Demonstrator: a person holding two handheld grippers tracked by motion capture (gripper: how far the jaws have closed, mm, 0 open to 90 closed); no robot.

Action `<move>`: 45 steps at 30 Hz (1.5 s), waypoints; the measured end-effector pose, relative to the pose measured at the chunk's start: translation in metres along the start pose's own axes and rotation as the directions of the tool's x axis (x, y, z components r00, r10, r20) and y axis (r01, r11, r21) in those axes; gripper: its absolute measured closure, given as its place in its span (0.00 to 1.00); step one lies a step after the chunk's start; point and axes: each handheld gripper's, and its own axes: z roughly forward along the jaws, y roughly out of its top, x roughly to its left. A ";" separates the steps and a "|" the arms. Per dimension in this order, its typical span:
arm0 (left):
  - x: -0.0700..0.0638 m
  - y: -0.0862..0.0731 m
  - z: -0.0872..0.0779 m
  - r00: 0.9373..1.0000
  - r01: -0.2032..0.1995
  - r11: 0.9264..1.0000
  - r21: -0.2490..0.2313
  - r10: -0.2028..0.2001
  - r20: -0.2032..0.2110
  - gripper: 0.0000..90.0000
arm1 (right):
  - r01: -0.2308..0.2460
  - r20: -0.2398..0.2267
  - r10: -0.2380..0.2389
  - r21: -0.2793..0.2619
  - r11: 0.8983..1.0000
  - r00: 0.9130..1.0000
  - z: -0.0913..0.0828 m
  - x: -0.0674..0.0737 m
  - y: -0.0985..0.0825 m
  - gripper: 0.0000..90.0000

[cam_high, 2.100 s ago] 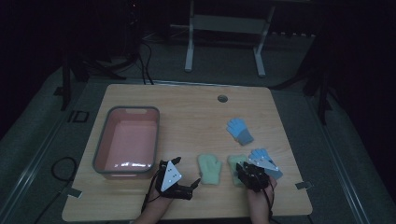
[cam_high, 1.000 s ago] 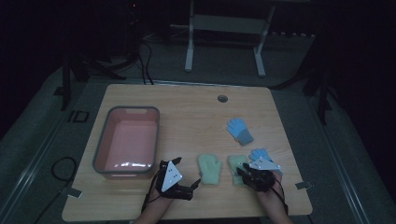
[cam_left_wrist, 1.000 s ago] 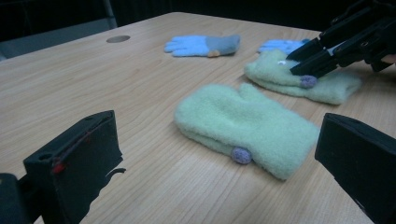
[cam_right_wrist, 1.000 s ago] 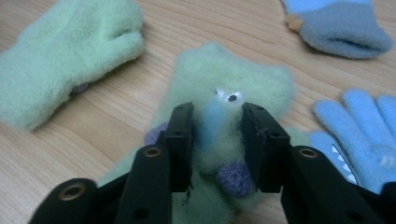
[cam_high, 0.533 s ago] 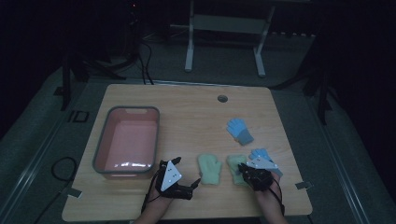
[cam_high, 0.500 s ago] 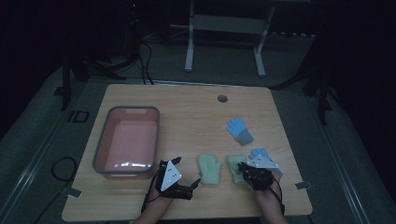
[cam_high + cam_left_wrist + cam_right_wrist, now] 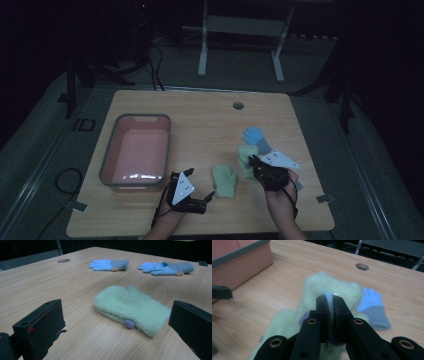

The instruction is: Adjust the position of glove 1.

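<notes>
The green mitten (image 7: 332,287) is pinched between the jaws of the right tongs (image 7: 331,300), which have just been closing and now squeeze tight on its fluffy cloth. In the high view the mitten (image 7: 246,156) hangs from these tongs (image 7: 255,162), lifted off the tabletop (image 7: 200,110).

Just past the right tongs, a blue glove (image 7: 373,305) lies flat on the wood. Farther off is a small round hole (image 7: 362,266) in the tabletop. Off to the left side of these tongs is the pink bin (image 7: 239,262).

The left tongs (image 7: 120,322) have their jaws wide apart and hold nothing. Another green mitten (image 7: 131,308) lies flat just in front of them, between the two jaws but not touching them. Beyond it lie two blue gloves (image 7: 108,264) (image 7: 166,268), side by side and a little apart.
</notes>
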 end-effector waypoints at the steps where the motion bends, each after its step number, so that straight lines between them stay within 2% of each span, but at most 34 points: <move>1: 0.000 0.000 0.000 1.000 0.003 1.000 -0.001 -0.003 0.001 0.00 | 0.005 -0.006 -0.005 0.001 1.000 1.000 0.002 0.004 0.002 0.94; 3: 0.000 0.000 0.000 1.000 0.002 1.000 -0.002 -0.002 0.003 0.00 | 0.003 -0.020 -0.003 0.000 1.000 1.000 0.003 0.009 0.003 0.94; 4: 0.000 0.000 0.000 1.000 0.001 1.000 -0.002 -0.001 0.002 0.00 | -0.005 -0.042 0.005 -0.003 1.000 0.999 0.007 0.017 0.005 0.94; 10: 0.000 0.000 0.000 1.000 0.002 1.000 -0.004 -0.002 0.002 0.00 | -0.005 -0.057 0.005 -0.003 1.000 0.998 0.015 0.038 0.004 0.94; 15: 0.000 0.000 -0.001 1.000 0.000 1.000 -0.006 0.000 0.001 0.00 | -0.017 -0.063 0.018 0.013 1.000 0.998 0.022 0.050 -0.004 0.94; 17: 0.000 0.000 -0.001 1.000 0.005 1.000 -0.008 -0.005 0.002 0.00 | -0.018 -0.066 0.021 0.044 0.999 0.998 0.029 0.056 -0.014 0.94; 24: 0.000 0.000 0.000 1.000 0.006 1.000 -0.007 -0.006 0.001 0.00 | -0.064 -0.064 0.070 0.096 0.993 0.995 0.043 0.059 -0.032 0.94; 29: 0.000 0.000 -0.001 1.000 0.003 1.000 -0.005 -0.003 0.001 0.00 | -0.065 -0.060 0.073 0.133 0.989 0.996 0.054 0.064 -0.045 0.94; 33: 0.000 0.000 0.000 1.000 0.003 1.000 -0.006 -0.003 0.001 0.00 | -0.049 -0.055 0.058 0.150 0.987 0.997 0.059 0.066 -0.050 0.93; 37: 0.000 0.000 0.000 1.000 0.003 1.000 -0.004 -0.003 -0.002 0.00 | -0.058 -0.058 0.067 0.145 0.988 0.996 0.059 0.065 -0.051 0.89; 41: -0.001 0.000 0.000 1.000 -0.001 1.000 -0.008 0.001 -0.009 0.00 | -0.064 -0.084 0.076 0.131 0.989 0.994 0.053 0.061 -0.047 0.79; 44: -0.001 0.000 0.001 1.000 0.002 1.000 -0.011 -0.002 -0.014 0.00 | -0.047 -0.098 0.058 0.116 0.992 0.994 0.048 0.057 -0.042 0.71; 45: -0.001 0.000 0.001 1.000 0.002 1.000 -0.011 -0.002 -0.014 0.00 | -0.047 -0.098 0.058 0.116 0.992 0.994 0.048 0.057 -0.042 0.71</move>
